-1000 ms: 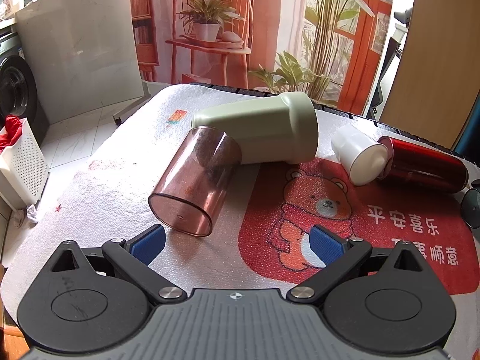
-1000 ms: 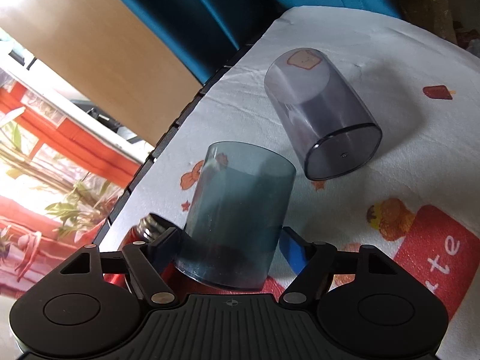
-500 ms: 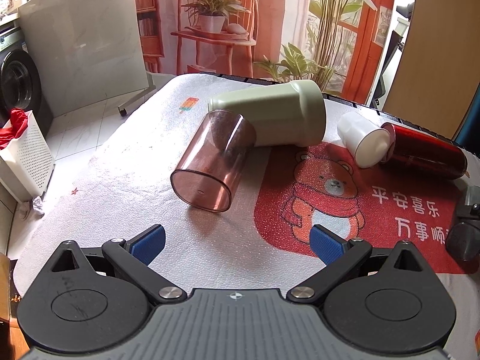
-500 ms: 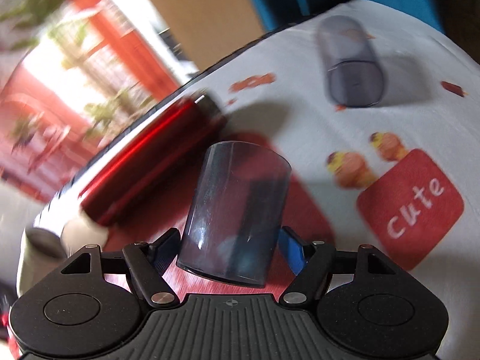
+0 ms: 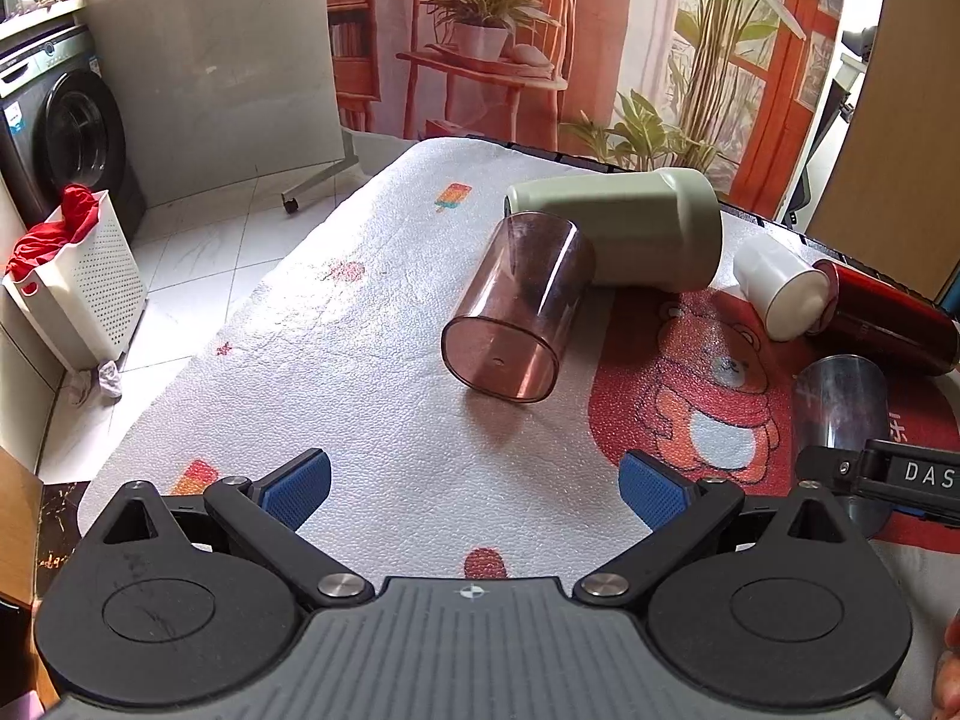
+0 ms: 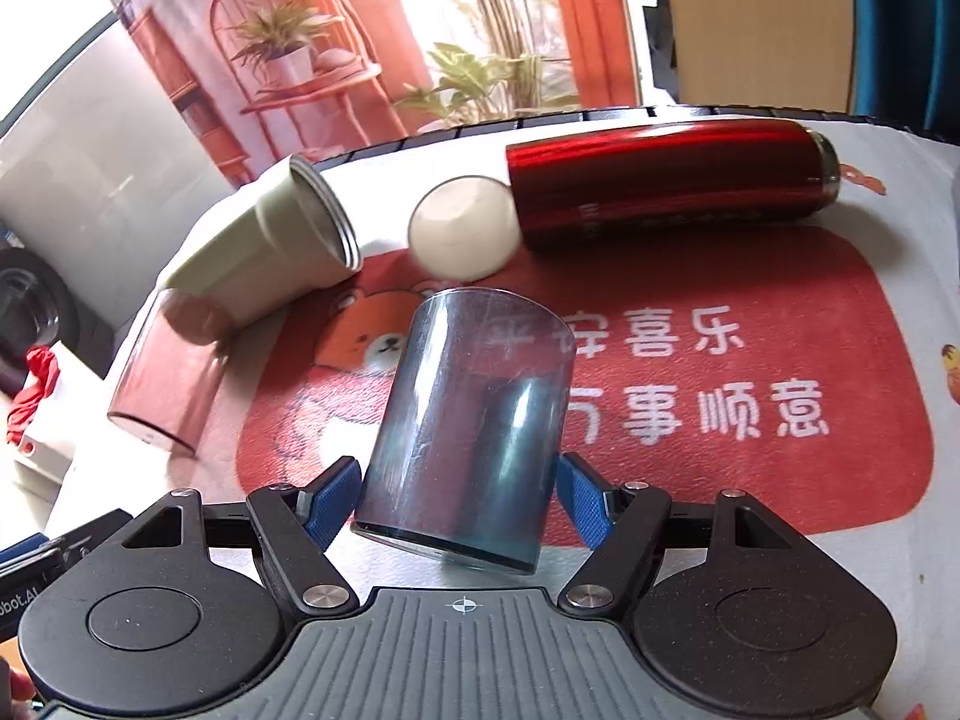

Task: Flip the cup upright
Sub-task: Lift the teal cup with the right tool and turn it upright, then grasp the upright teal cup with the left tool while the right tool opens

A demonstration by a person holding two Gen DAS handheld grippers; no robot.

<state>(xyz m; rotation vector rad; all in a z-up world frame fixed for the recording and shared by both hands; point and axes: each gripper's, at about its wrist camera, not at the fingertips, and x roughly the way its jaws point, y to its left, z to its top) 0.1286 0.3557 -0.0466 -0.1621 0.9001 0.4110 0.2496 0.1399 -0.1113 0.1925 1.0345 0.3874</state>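
Left wrist view: the left tongs (image 5: 474, 483) are spread wide with nothing between the blue pads, hovering over the counter (image 5: 336, 372) and its white bumpy cover. Ahead of them a pink see-through cup (image 5: 516, 306) lies on its side, base pointing toward the camera, its open end touching a sage green tumbler (image 5: 630, 228) that's also tipped over. Right of those, a white cap (image 5: 780, 288) sits against a red flask (image 5: 888, 318) lying flat. At the far right edge the blue-tinted cup (image 5: 840, 402) stands over the red bear mat (image 5: 708, 396), with a bit of the other tool clamped around its lower part.

Right wrist view: the right tongs (image 6: 459, 501) are pinching the blue-tinted cup (image 6: 474, 420) near its base, both blue pads against its sides. The cup is roughly upright, leaning a little, open end away from the camera. Can't tell if its base touches the mat. Behind it are the green tumbler (image 6: 264, 246), white cap (image 6: 462, 228) and red flask (image 6: 672, 180); the pink cup (image 6: 168, 372) is off to the left.
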